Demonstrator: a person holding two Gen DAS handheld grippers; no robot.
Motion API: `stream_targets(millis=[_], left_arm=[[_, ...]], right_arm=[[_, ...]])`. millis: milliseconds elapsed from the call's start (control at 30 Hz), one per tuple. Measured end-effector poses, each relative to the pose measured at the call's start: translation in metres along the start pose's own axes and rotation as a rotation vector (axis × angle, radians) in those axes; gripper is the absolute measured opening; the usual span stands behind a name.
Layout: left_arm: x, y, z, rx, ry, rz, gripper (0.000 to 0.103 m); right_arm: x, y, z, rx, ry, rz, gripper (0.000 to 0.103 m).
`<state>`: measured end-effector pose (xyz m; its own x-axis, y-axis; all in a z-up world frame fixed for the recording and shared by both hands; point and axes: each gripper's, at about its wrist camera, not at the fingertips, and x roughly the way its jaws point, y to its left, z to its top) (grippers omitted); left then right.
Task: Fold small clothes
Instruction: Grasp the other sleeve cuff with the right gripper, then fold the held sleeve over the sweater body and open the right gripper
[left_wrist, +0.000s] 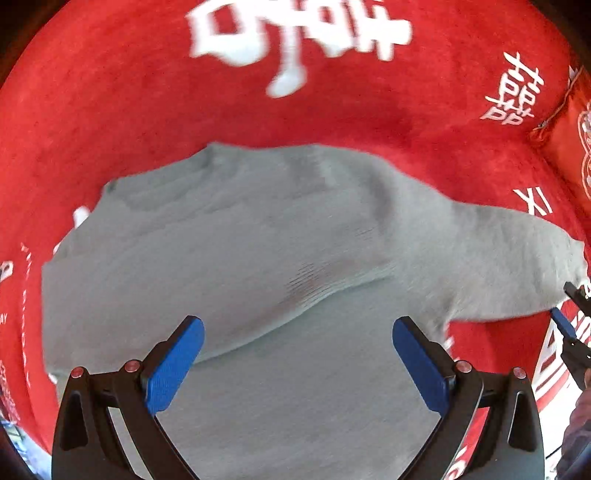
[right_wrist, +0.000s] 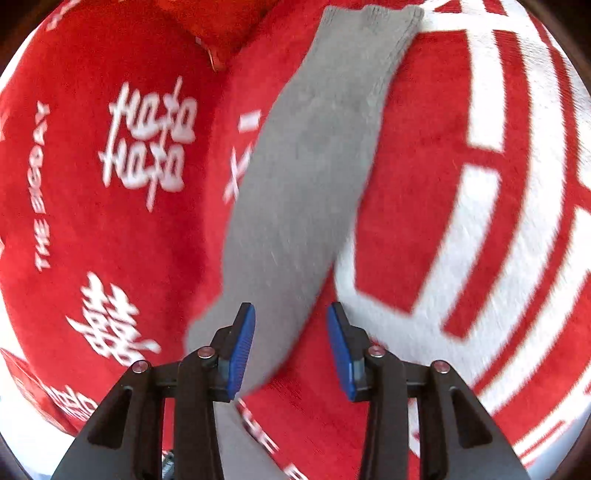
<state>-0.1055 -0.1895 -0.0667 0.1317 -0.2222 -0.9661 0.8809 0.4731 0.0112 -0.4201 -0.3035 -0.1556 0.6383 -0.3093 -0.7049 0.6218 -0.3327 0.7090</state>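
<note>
Left wrist view: small grey knitted sweater (left_wrist: 258, 258) spread across a red plush blanket with white lettering (left_wrist: 110, 110), body partly doubled, one soft fold ridge running slantwise over the middle. One sleeve (left_wrist: 517, 266) still stretched out to the picture's right, unfolded. Left hand-held gripper (left_wrist: 298, 363) above the body of the knit, blue ribbed pads wide apart, nothing between them, released. At the right edge, a sliver of the right hand-held gripper (left_wrist: 565, 325) close to the sleeve's end. Orange-red cushion (left_wrist: 569, 136) beyond, on the blanket.

Right wrist view: the same sleeve (right_wrist: 306, 177) as a long, fine-ribbed grey strip, cuff far up the frame, lying limp and flat over red pile and broad white bars (right_wrist: 480, 184). Right hand-held gripper (right_wrist: 291, 347) with blue pads parted, fabric lying beneath and between them but not pinched, so released.

Judged progress: early to middle. First fold seemingly made; sleeve still to bring in, then further halving and squaring. Soft, slack knit, likely to sag and wrinkle when lifted.
</note>
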Motion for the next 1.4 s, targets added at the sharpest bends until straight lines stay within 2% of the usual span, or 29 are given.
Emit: stream_targets(millis=[133,233,300,333,400,467,500,533,633,733,867,967,1033,1100,1167,1200,1267,1300,1367,1400], left_arm=[[0.009,-0.029,0.012,0.024,0.003,0.007,0.103],[0.009,-0.042,0.023,0.013,-0.025,0.024,0.103],[0.011,-0.048,0.029,-0.003,-0.045,0.063,0.103],[0.014,-0.051,0.031,-0.007,-0.051,0.082,0.103],[0.026,-0.063,0.030,0.008,-0.037,0.093,0.103],[0.050,-0.082,0.023,0.085,0.028,0.095,0.103],[0.057,-0.090,0.020,0.123,0.033,0.128,0.103],[0.050,-0.091,0.020,0.122,-0.011,0.111,0.103],[0.035,-0.073,0.023,0.055,0.001,-0.014,0.103],[0.006,-0.033,0.023,-0.022,-0.058,-0.049,0.103],[-0.025,0.042,0.012,-0.087,-0.096,-0.003,0.103],[-0.036,0.098,0.000,-0.139,-0.107,0.069,0.103],[-0.038,0.140,-0.010,-0.185,-0.097,0.122,0.103],[-0.036,0.178,-0.023,-0.227,-0.081,0.176,0.103],[-0.026,0.207,-0.032,-0.258,-0.044,0.213,0.103],[-0.020,0.221,-0.041,-0.275,-0.017,0.223,0.103],[-0.008,0.238,-0.056,-0.315,0.031,0.251,0.103],[-0.006,0.247,-0.064,-0.339,0.040,0.247,0.103],[-0.001,0.253,-0.078,-0.377,0.038,0.223,0.103],[0.000,0.257,-0.083,-0.393,0.039,0.212,0.103]], right_arm=[[0.014,0.012,0.017,-0.006,-0.016,0.053,0.045],[0.023,0.021,0.028,0.007,0.003,0.098,0.046],[0.025,0.021,0.035,0.042,0.030,0.163,0.029],[0.028,0.025,0.037,0.051,0.038,0.202,0.014],[0.028,0.033,0.041,0.044,0.050,0.272,0.013],[0.032,0.041,0.040,0.044,0.078,0.348,0.012],[0.032,0.046,0.040,0.043,0.098,0.389,0.012],[0.033,0.053,0.038,0.036,0.115,0.416,0.012],[0.037,0.088,0.028,-0.059,0.163,0.452,0.012],[0.047,0.135,0.010,-0.221,0.211,0.427,0.012],[0.072,0.204,-0.040,-0.444,0.300,0.402,0.013],[0.093,0.255,-0.095,-0.661,0.371,0.382,0.013],[0.115,0.283,-0.148,-0.823,0.440,0.362,0.014],[0.137,0.293,-0.199,-0.969,0.490,0.298,0.016],[0.167,0.291,-0.250,-1.100,0.540,0.188,0.017],[0.187,0.282,-0.273,-1.135,0.586,0.117,0.020],[0.217,0.265,-0.294,-1.133,0.674,-0.005,0.052],[0.227,0.257,-0.301,-1.116,0.705,-0.048,0.052],[0.222,0.258,-0.296,-1.065,0.655,-0.003,0.063],[0.220,0.259,-0.289,-1.013,0.636,0.004,0.065]])
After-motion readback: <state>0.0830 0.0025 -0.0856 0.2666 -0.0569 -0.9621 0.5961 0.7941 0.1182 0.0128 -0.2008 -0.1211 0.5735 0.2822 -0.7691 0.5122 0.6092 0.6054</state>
